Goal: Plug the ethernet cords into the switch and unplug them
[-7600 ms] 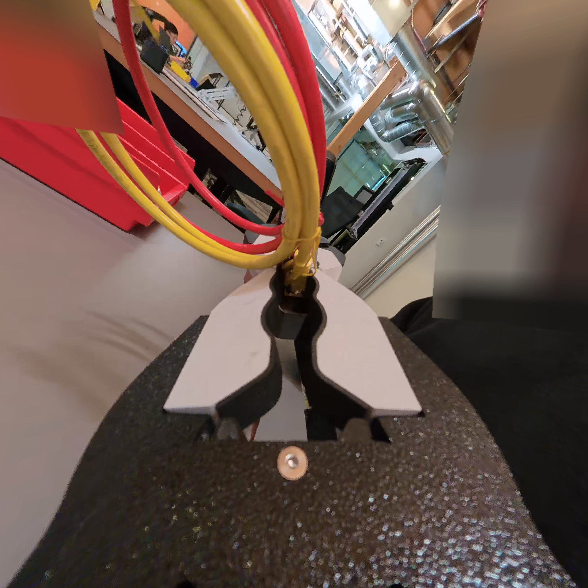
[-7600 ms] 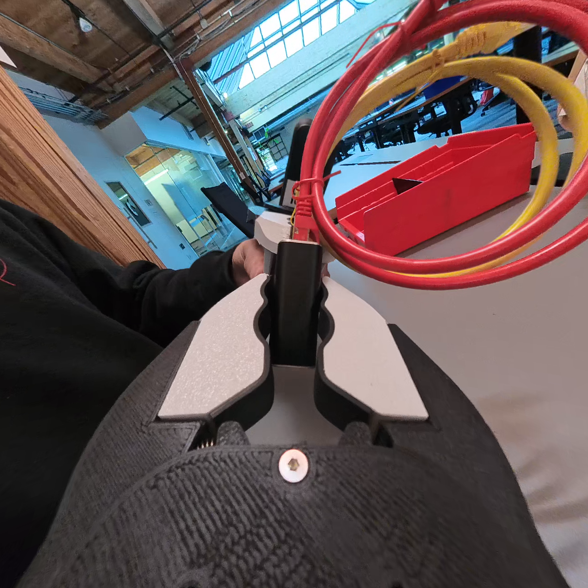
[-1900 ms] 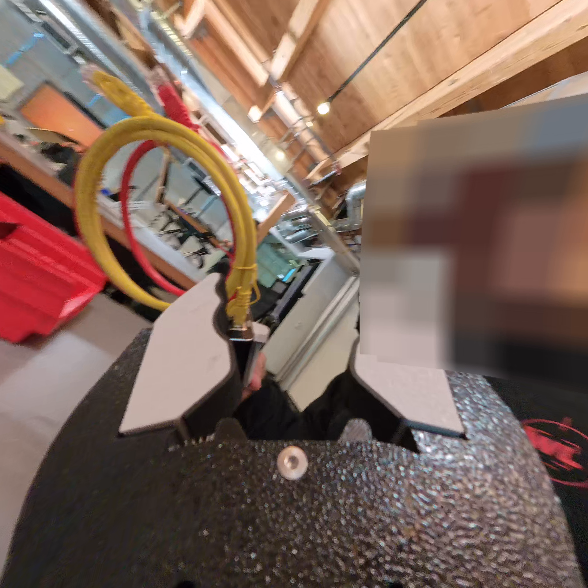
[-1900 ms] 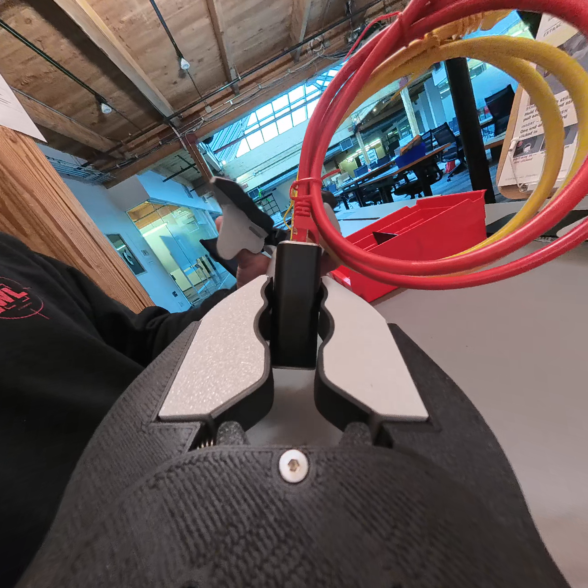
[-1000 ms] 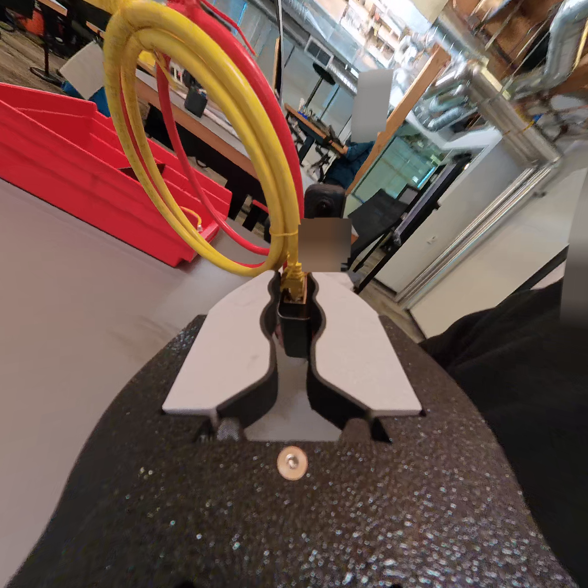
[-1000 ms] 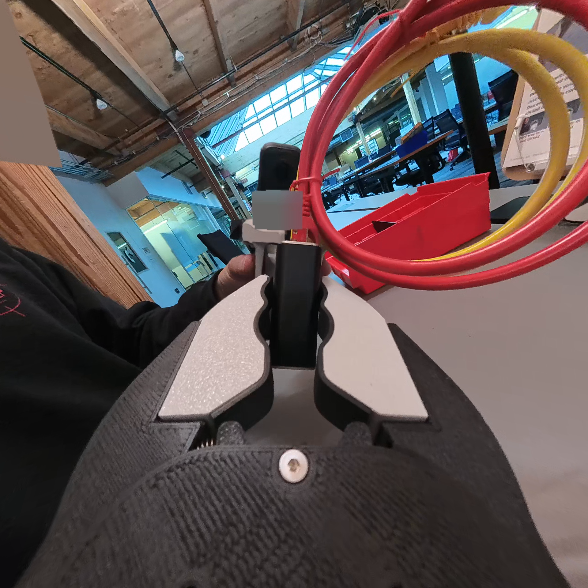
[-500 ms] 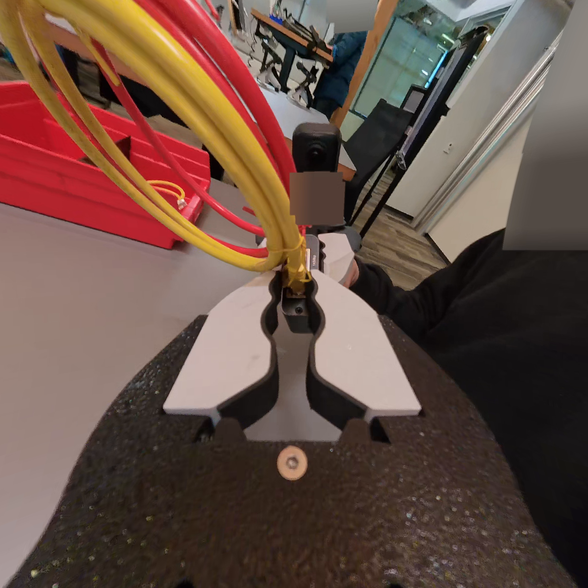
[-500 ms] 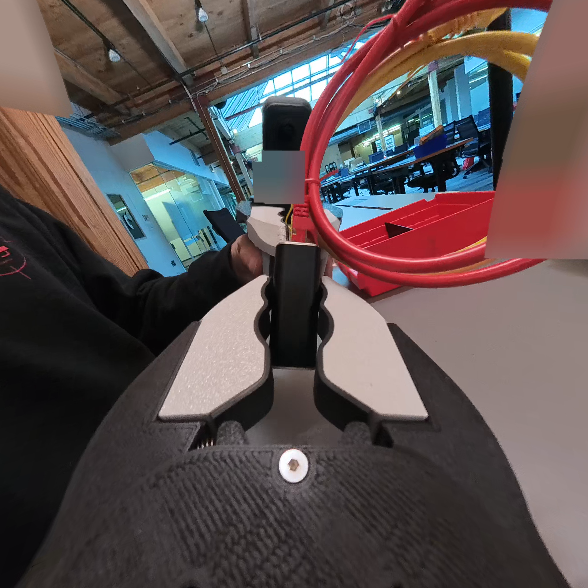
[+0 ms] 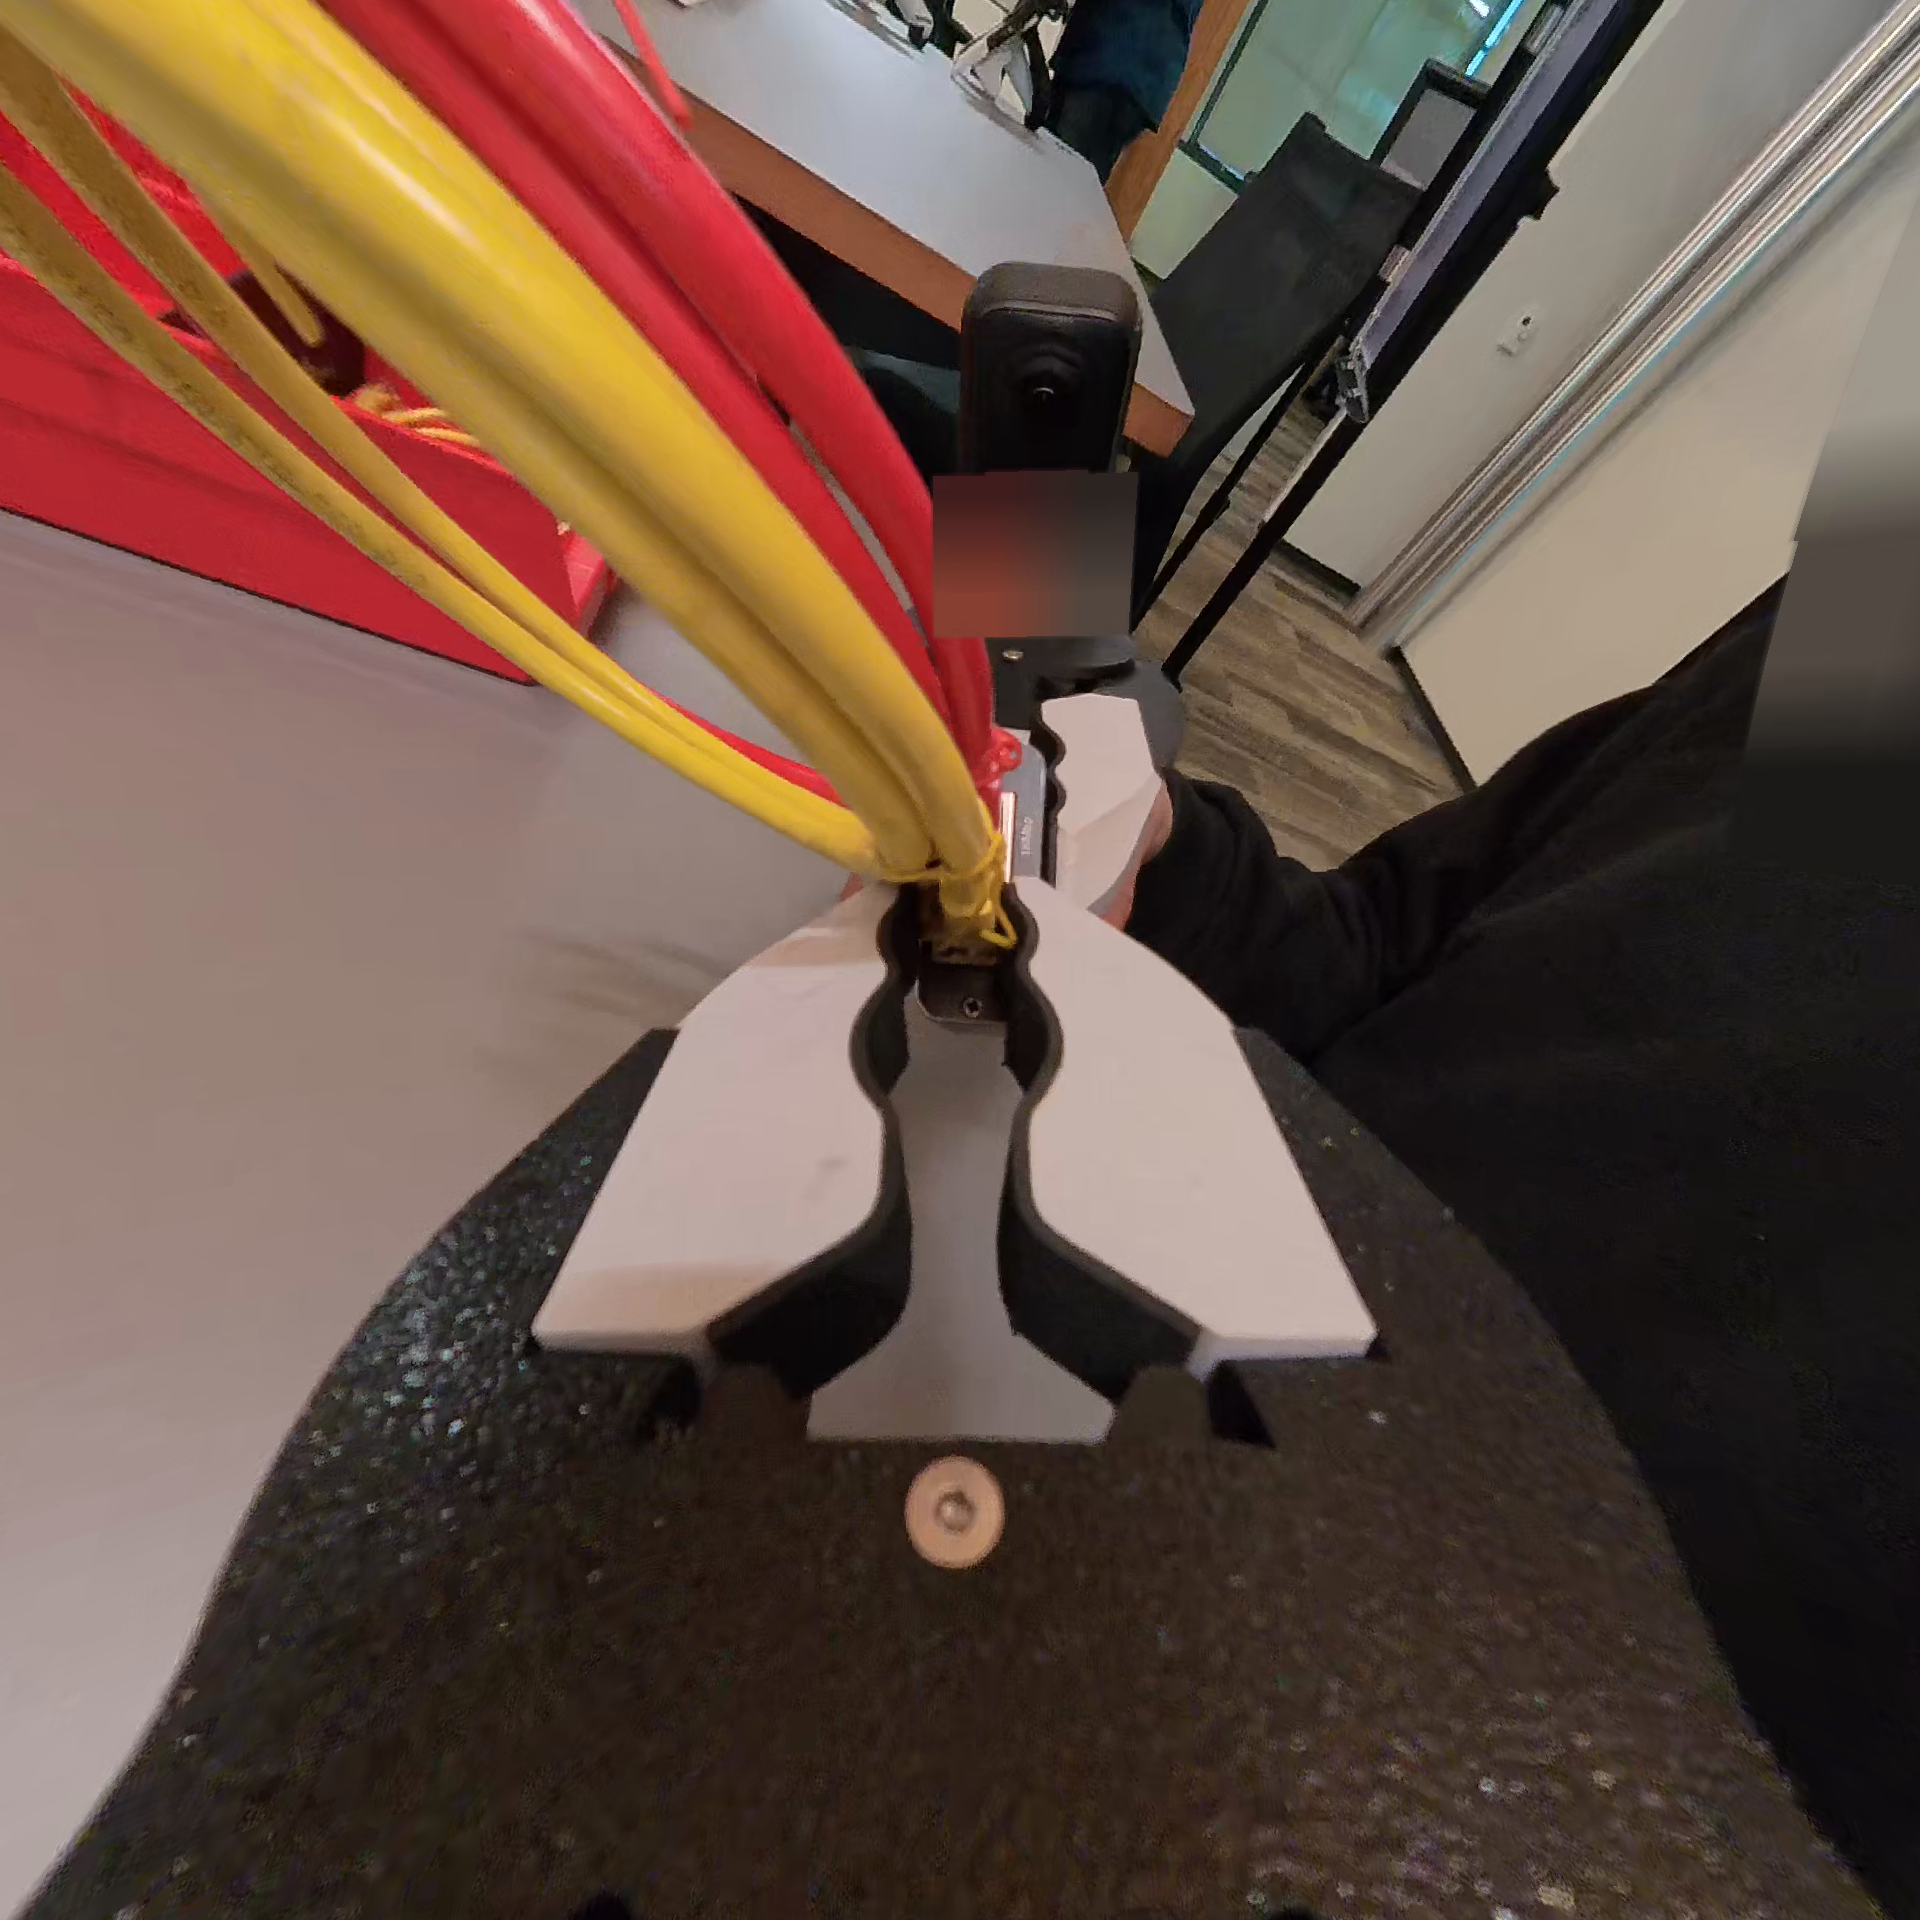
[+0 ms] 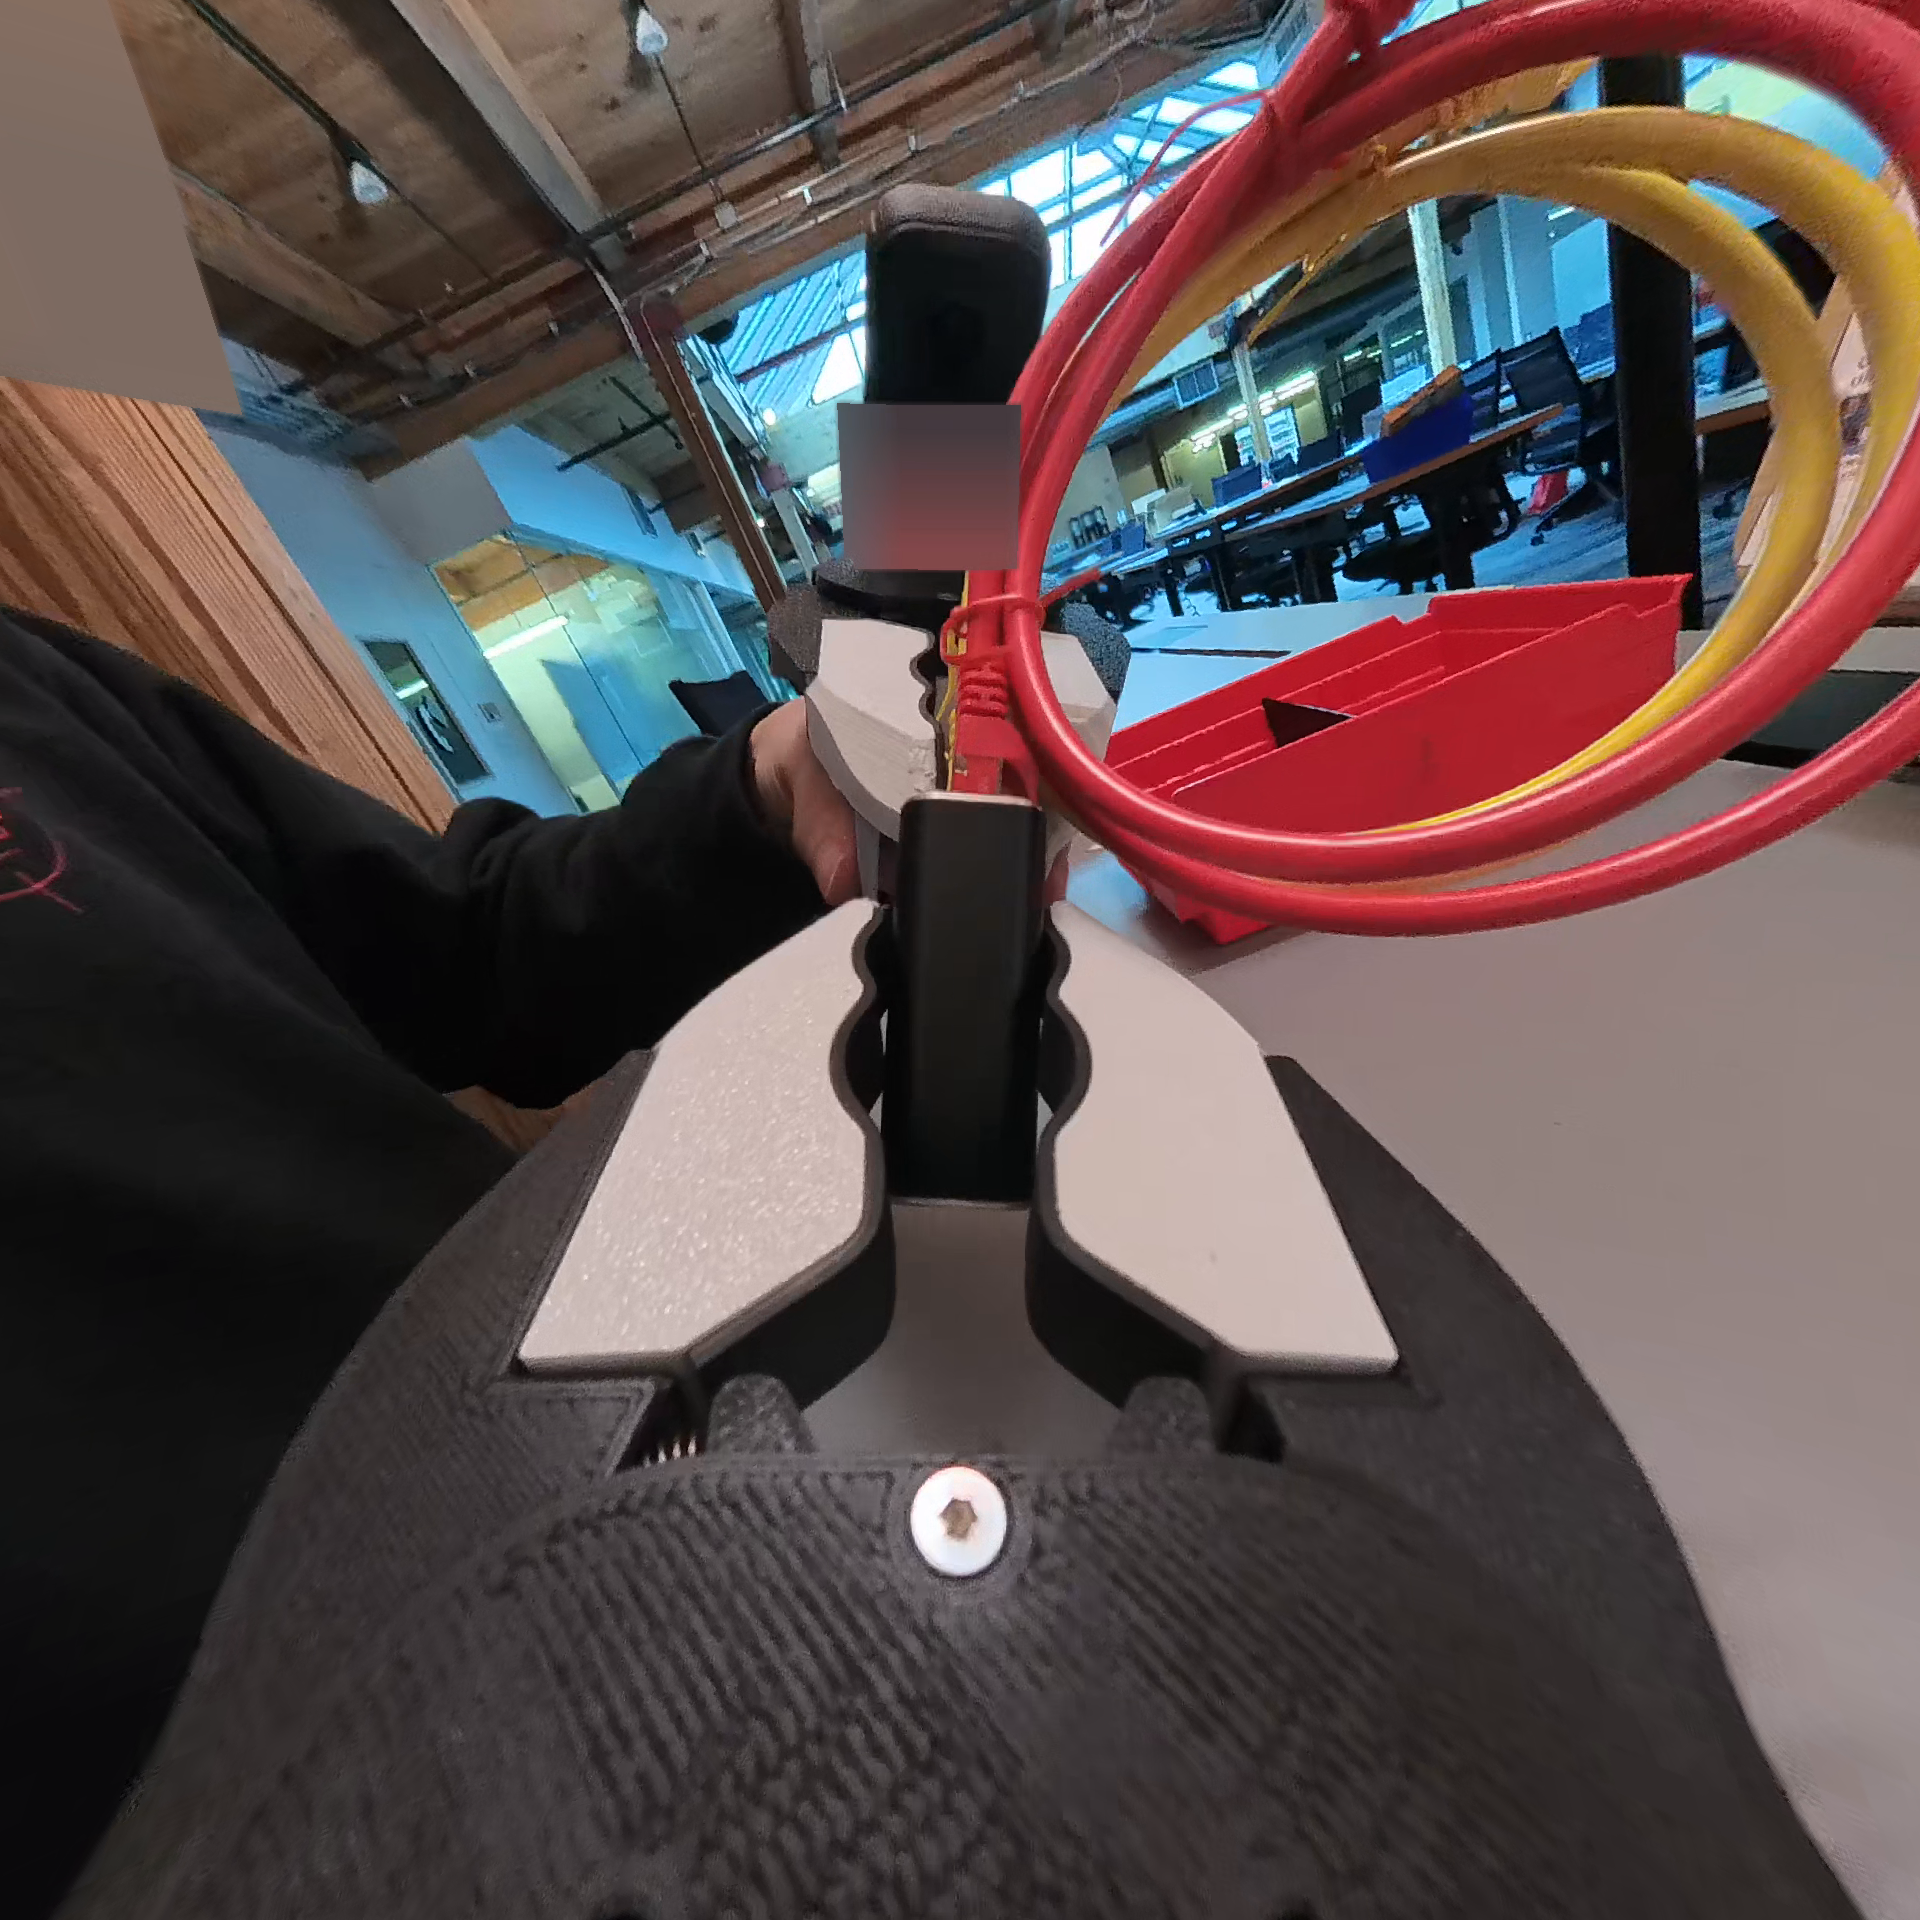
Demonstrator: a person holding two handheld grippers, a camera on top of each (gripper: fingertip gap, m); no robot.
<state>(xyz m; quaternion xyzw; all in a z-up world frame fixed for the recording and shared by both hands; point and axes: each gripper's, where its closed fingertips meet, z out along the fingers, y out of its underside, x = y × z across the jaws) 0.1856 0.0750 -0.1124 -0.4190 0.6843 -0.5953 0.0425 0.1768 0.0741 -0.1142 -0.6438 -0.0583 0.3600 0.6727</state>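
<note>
Gripping the black switch (image 10: 961,1029) in my right tongs (image 10: 961,914), low centre of the right wrist view, I hold it lengthwise along the fingers, ports facing away. My left tongs (image 9: 958,935) are closed at their tips on the yellow cord (image 9: 582,457) plug, mid-frame in the left wrist view, at the switch's far end. Beside it the red cord (image 10: 982,717) runs straight out along the switch's long axis. Both coils loop up and away over the grey surface (image 10: 1558,1143); a red bin (image 10: 1455,707) sits beyond, right of centre.
</note>
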